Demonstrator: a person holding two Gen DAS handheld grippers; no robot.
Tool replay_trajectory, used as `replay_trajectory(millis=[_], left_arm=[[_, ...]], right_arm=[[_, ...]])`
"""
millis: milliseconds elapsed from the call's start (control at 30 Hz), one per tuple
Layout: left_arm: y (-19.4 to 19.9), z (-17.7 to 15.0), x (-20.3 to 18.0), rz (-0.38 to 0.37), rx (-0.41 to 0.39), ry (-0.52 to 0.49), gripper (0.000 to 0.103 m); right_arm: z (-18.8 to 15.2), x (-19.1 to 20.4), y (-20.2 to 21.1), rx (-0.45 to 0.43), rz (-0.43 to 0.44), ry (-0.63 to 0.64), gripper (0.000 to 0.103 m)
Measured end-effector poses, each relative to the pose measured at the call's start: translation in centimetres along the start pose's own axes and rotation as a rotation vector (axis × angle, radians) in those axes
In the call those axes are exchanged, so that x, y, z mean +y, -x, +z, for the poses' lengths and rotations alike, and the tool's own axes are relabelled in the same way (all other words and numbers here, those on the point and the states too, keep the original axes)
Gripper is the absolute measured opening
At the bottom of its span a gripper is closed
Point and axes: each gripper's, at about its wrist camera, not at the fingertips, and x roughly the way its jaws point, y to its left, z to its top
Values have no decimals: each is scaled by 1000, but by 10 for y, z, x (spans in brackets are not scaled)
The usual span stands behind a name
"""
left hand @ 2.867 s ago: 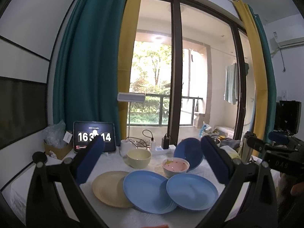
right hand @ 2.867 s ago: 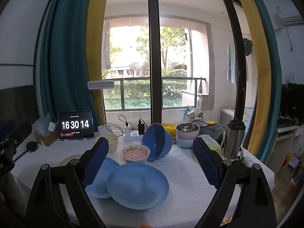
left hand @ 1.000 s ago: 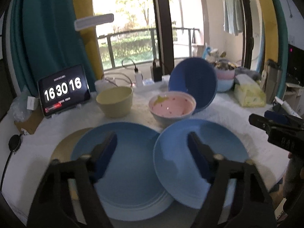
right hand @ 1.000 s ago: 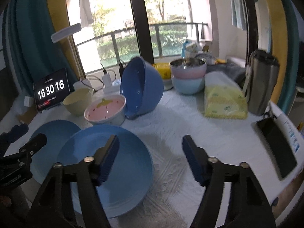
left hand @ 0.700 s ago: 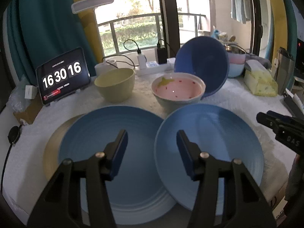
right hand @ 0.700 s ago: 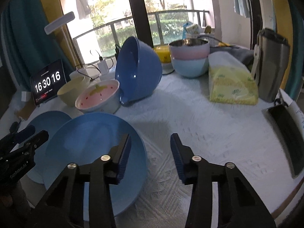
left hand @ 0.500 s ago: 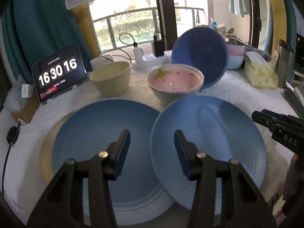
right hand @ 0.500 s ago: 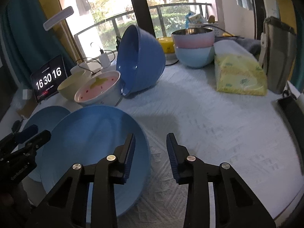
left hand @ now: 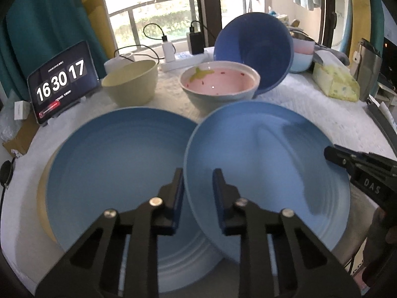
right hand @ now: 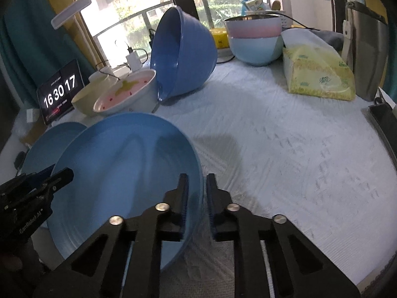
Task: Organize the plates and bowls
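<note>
A light blue plate (left hand: 268, 159) lies tilted, its left edge over a second blue plate (left hand: 114, 164) that rests on a beige plate (left hand: 43, 193). My left gripper (left hand: 197, 177) is closed on the light blue plate's left rim. My right gripper (right hand: 196, 181) is closed on the same plate's (right hand: 124, 164) right rim. Behind stand a beige bowl (left hand: 130, 82), a pink-lined bowl (left hand: 219, 84) and a dark blue bowl (left hand: 253, 49) leaning on its side.
A clock tablet (left hand: 62, 80) stands at the back left. Stacked pink and light blue bowls (right hand: 255, 39), a yellow tissue pack (right hand: 317, 72) and a grey flask (right hand: 364, 44) stand at the right. A white cloth (right hand: 285, 136) covers the table.
Both grippers dropped toward the table and narrowed from wide open until they closed on opposite rims of the light blue plate.
</note>
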Motion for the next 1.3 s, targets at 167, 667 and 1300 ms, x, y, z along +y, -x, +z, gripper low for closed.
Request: replay_trajectory(millis=[167, 667, 1300], left_arm=[[3, -1, 5, -20, -8, 12, 17], [38, 1, 37, -32, -125, 50, 17], [59, -8, 104, 79, -188, 129, 17]], right_arm=[[0, 3, 3, -5, -26, 8, 9], [11, 37, 26, -52, -50, 59, 9], [30, 111, 13, -49, 23, 165, 9]])
